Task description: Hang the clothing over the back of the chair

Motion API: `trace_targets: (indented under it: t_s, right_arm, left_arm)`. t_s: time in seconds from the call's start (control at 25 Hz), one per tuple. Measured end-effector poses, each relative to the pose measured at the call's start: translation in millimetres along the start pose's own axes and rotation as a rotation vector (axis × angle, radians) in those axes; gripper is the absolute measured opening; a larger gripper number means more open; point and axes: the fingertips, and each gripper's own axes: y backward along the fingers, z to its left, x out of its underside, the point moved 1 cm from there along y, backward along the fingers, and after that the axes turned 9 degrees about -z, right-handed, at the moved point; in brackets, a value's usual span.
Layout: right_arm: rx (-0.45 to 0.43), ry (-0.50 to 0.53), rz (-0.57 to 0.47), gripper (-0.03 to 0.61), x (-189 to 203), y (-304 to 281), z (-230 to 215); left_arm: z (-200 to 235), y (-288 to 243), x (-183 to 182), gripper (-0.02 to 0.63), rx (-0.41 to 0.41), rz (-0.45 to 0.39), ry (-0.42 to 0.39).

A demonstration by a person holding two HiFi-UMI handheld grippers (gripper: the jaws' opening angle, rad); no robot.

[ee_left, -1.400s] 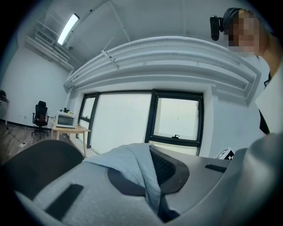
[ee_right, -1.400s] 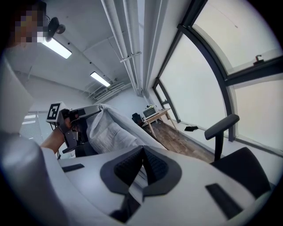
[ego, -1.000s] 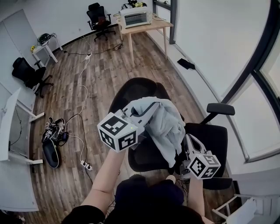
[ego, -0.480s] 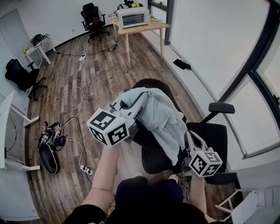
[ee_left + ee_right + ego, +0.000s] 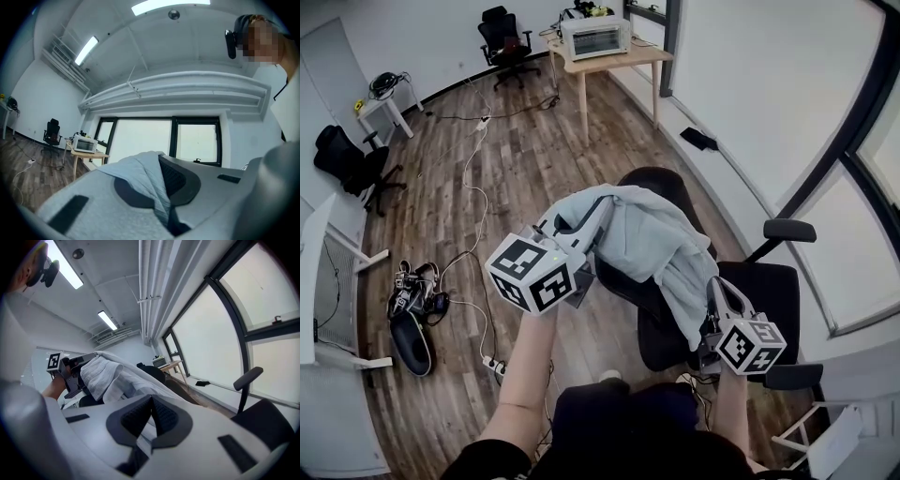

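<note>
A light grey-blue garment (image 5: 652, 244) hangs stretched between my two grippers above a black office chair (image 5: 764, 291). My left gripper (image 5: 602, 208) is shut on the garment's upper end, held out over the left side of the chair's backrest (image 5: 654, 180). In the left gripper view the cloth (image 5: 145, 176) is pinched between the left gripper's (image 5: 161, 190) jaws. My right gripper (image 5: 712, 289) is shut on the lower end, low beside the seat. In the right gripper view a thin fold of the garment (image 5: 110, 376) runs into the right gripper's (image 5: 150, 423) closed jaws.
The chair's armrest (image 5: 789, 230) sticks out at the right, near the window wall. A wooden table (image 5: 619, 58) with a white oven (image 5: 593, 37) stands at the back. Cables and a power strip (image 5: 494, 366) lie on the floor at left, beside shoes (image 5: 412, 291). Other black chairs (image 5: 347, 155) stand far left.
Both grippers have carried the garment sideways over the chair. The left one has pulled its end leftward off the backrest, so the cloth is spread wider.
</note>
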Motion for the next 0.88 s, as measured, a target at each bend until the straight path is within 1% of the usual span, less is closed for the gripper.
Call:
trace_targets:
  t_s: [0.4,0.52,0.64,0.76,0.88]
  right_arm:
    - [-0.006,0.0,0.007,0.002,18,-9,38]
    - [-0.007,0.008,0.009,0.002,20,-9,37]
    - [-0.002,0.007,0.01,0.002,21,-6,36]
    - [0.002,0.011,0.01,0.002,23,-5,40]
    - [-0.002,0.01,0.01,0.002,24,-3,34]
  left_arm:
    - [52,64,-9,0.008,-0.085,0.0,-0.002]
    - [61,74,-3,0.008,-0.111,0.014,-0.008]
    - [71,86,-4,0.008,-0.135,0.025,-0.033]
    - [87,102,-10,0.008,-0.174,0.015,-0.039]
    - [99,112,-11,0.008,-0.228,-0.002,-0.038]
